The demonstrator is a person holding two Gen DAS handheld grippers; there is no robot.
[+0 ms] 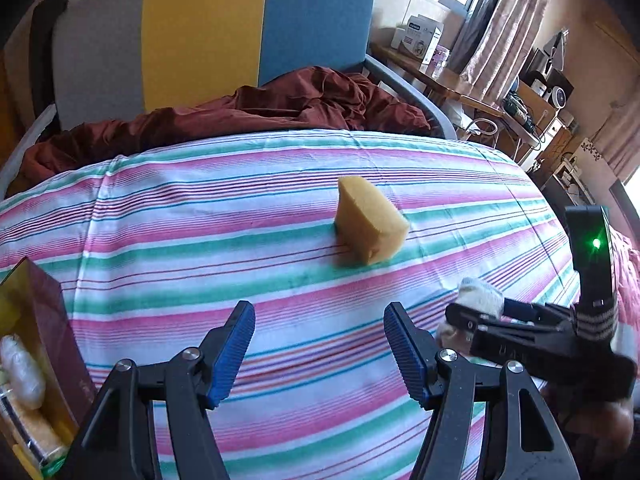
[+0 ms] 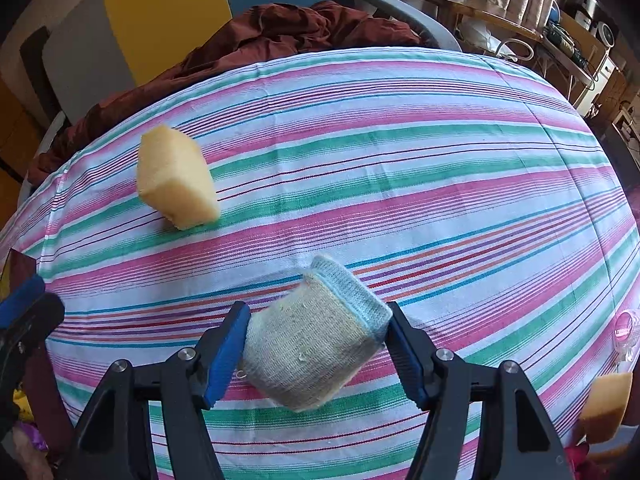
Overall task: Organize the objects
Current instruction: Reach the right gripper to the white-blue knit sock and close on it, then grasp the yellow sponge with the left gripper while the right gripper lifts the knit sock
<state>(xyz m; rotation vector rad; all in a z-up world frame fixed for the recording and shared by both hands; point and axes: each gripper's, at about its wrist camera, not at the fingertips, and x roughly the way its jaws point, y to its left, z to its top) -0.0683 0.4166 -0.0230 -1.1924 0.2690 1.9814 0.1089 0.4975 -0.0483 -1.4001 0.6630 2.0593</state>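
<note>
A box (image 1: 36, 364) is sitting at the left edge of the left wrist view, cut off by the frame, so only one side and part of its contents are showing: pale and yellow sponge-like pieces, too cropped and blurred to count. In the right wrist view a second yellow sponge (image 2: 606, 406) is poking in at the lower right corner, mostly out of frame, and a small pink-labelled item (image 2: 625, 330) at the right edge is too distorted to identify.

On the striped bedsheet (image 1: 280, 208) one yellow sponge (image 1: 368, 224) is lying well ahead of the left gripper (image 1: 319, 352), whose two blue-padded jaws are standing apart with only sheet between them. One knit-covered sponge (image 2: 316, 340), beige with a pale blue edge, is sitting between the pads of the right gripper (image 2: 316, 354), which are pressing on both its sides and clamping it just above the sheet.

Only the right wrist view is showing that grip clearly; the left wrist view is catching the right gripper from the side, with just a blurred white tuft of the knit-covered sponge at its tip. Only the left wrist view is showing the box. Both are showing the rumpled maroon blanket (image 1: 240, 116) beyond the sheet
</note>
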